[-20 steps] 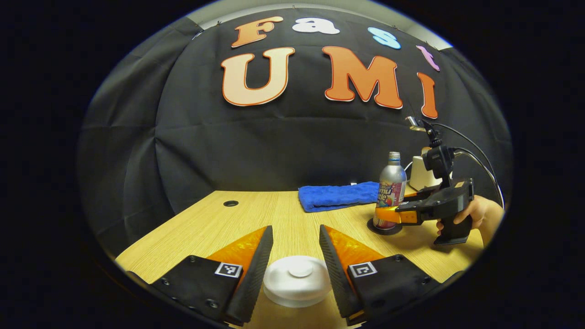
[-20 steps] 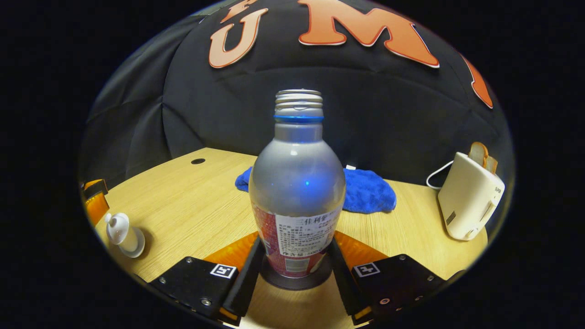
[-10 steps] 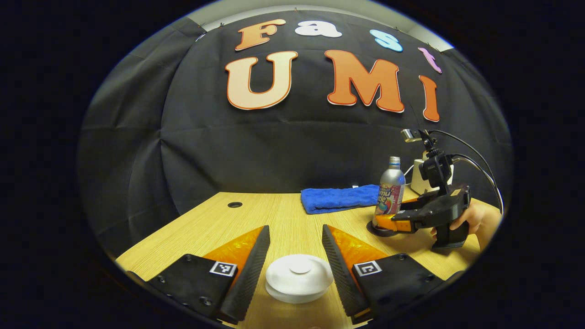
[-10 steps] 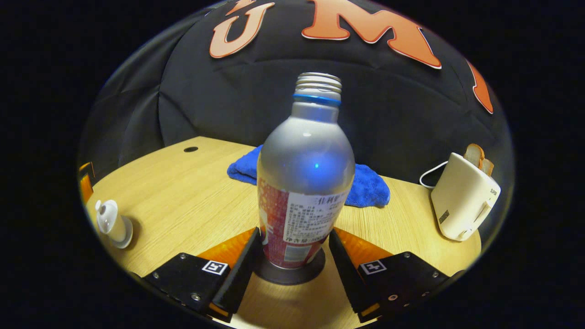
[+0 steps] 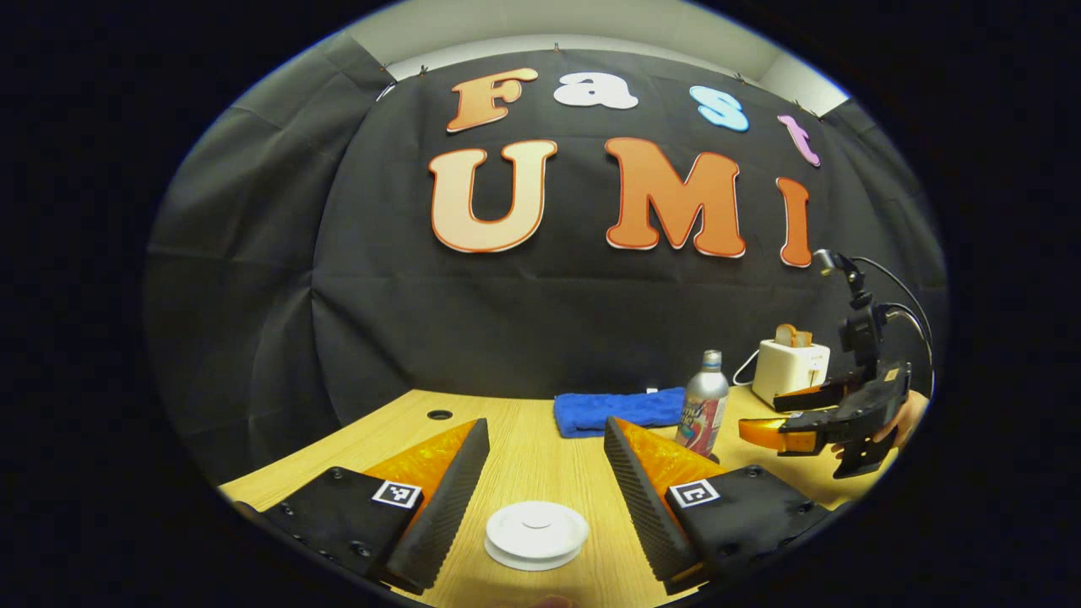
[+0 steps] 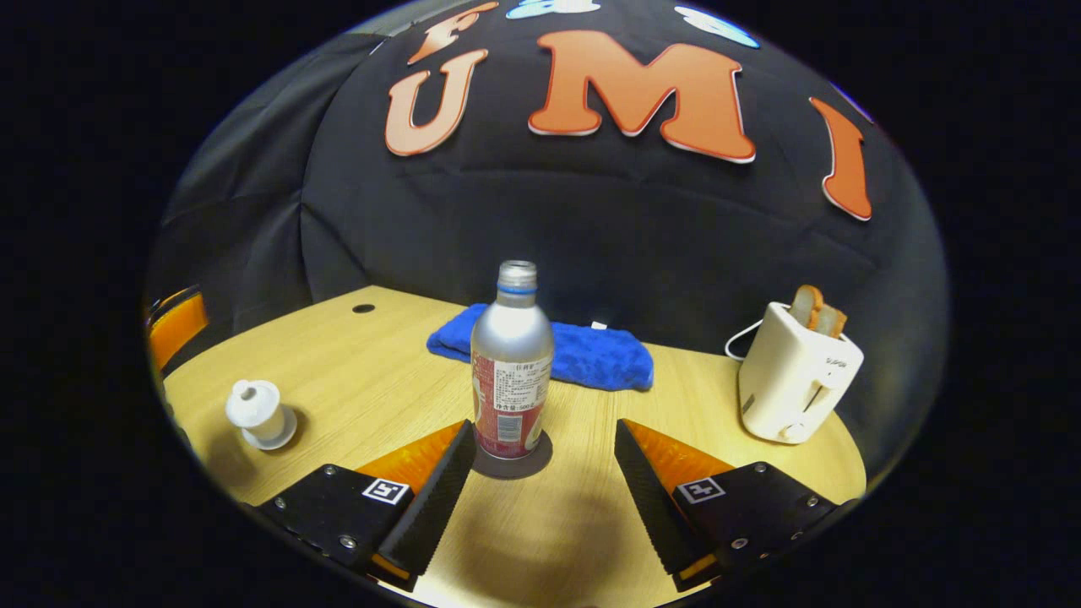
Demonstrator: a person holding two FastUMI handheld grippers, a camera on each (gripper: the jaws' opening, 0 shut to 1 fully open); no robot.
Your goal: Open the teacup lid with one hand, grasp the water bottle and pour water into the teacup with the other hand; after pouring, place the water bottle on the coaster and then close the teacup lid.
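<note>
water bottle upright on coaster, lidded teacup well apart

The left gripper view looks from above the lidded teacup just below it, forward along its own fingers across the wooden table to the far booth wall. The right gripper view sits low and a little back from the water bottle, facing the same wall. Both views share the bottle, the blue towel behind it and the toaster to its right; the right gripper view has the teacup well left of the bottle.
</note>
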